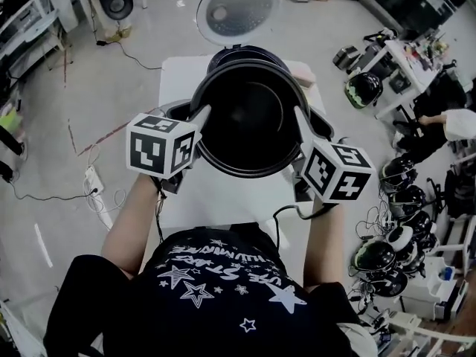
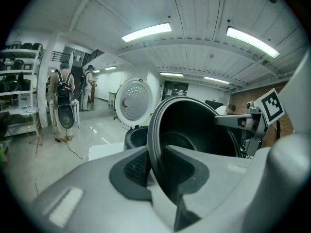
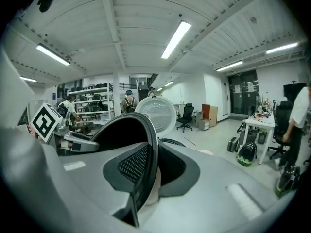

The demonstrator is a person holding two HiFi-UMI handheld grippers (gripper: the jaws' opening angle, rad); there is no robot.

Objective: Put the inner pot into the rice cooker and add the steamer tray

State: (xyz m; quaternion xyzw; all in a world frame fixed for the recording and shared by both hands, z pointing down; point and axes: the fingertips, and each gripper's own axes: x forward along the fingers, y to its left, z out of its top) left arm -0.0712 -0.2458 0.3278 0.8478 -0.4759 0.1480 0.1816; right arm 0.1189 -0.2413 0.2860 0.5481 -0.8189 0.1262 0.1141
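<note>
Positions of the pot and cooker on the table.
The inner pot (image 1: 249, 121) hung over the table (image 1: 178, 80), between the left gripper (image 1: 201, 114) (at its left rim) and the right gripper (image 1: 300, 119). Behind it stood the rice cooker (image 1: 256, 51).

Open rice cooker (image 1: 249, 51) at the far end of a white table (image 1: 223, 198).

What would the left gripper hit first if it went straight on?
The inner pot. The left gripper is clamped on its rim, so the pot's wall lies directly ahead, between the jaws.
</note>
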